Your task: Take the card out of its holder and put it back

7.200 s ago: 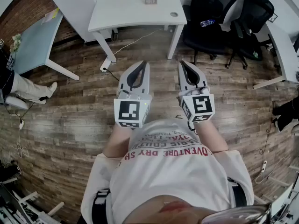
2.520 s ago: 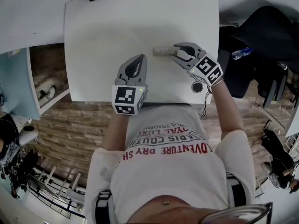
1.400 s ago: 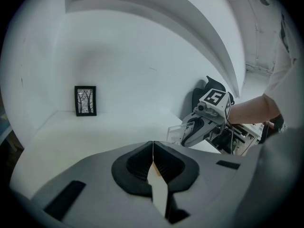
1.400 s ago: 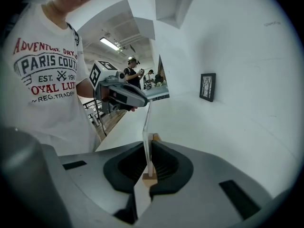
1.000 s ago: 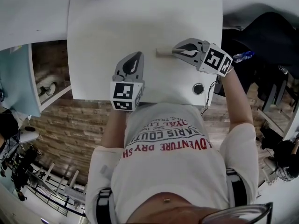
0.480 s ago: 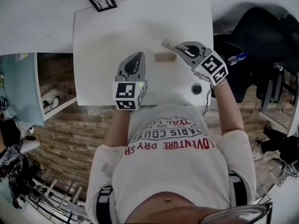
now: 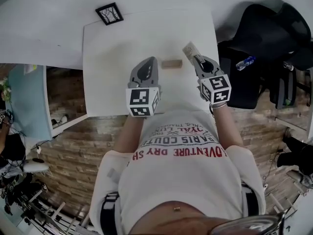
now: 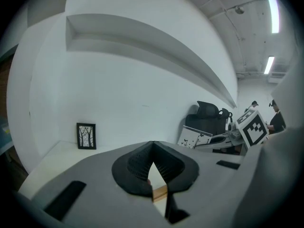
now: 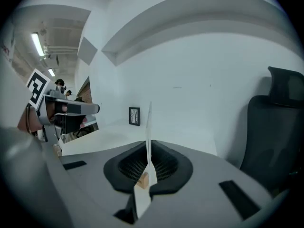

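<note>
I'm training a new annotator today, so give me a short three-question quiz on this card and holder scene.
1. True or false: the card is lifted clear of the wooden holder.
2. Which gripper grips the card?
3. Fill in: the small framed picture stands near the white desk's far ____ corner.
Key: 1 true; 2 the right gripper; 3 left.

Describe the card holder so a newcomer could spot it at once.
On the white table, look between the tips of the left tongs and right tongs. The card holder is the small tan wooden block lying there, unlike the black picture frame at the far corner or the white card in the right tongs.
</note>
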A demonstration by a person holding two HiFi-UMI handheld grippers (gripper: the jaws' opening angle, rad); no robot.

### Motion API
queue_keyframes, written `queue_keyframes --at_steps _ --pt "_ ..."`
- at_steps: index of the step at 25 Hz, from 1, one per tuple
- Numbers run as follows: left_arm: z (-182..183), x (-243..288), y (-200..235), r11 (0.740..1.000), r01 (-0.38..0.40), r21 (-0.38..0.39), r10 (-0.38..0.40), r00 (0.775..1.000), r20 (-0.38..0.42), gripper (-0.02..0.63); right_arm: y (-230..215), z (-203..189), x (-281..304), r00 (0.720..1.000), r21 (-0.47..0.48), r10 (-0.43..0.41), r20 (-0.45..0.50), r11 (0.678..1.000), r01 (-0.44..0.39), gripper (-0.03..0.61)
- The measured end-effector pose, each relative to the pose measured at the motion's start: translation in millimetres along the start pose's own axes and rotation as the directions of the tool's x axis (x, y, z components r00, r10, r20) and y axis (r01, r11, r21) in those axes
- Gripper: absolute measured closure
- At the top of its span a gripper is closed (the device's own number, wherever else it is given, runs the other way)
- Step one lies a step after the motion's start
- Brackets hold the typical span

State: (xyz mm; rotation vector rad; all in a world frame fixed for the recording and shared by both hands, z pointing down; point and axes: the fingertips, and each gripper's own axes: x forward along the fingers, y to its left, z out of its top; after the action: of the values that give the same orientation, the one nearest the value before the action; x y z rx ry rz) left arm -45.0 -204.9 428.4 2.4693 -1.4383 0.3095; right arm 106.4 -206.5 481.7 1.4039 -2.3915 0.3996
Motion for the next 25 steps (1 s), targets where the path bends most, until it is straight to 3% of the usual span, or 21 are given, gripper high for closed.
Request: queue_keyframes --at_steps 9,16,25 --pt "3.7 -7.8 -16.9 1.000 0.006 0.023 -0.006 1.000 0.026 0.589 11.5 -4.1 -26.1 0.993 0.069 -0.109 0.038 0.992 0.106 0.543" --pt "-0.3 -8.1 -15.2 1.000 0.003 0.029 -0.003 1.000 0.004 0.589 15.1 2.4 -22.1 0.995 0.077 -0.094 0.039 0.993 0.090 0.543" --pt "2.8 -1.7 -13.0 1.000 -0.007 -0.024 0.008 1.000 0.018 0.589 6.0 2.9 -19.0 0.996 0.071 -0.069 0.048 0.995 0.066 0.543"
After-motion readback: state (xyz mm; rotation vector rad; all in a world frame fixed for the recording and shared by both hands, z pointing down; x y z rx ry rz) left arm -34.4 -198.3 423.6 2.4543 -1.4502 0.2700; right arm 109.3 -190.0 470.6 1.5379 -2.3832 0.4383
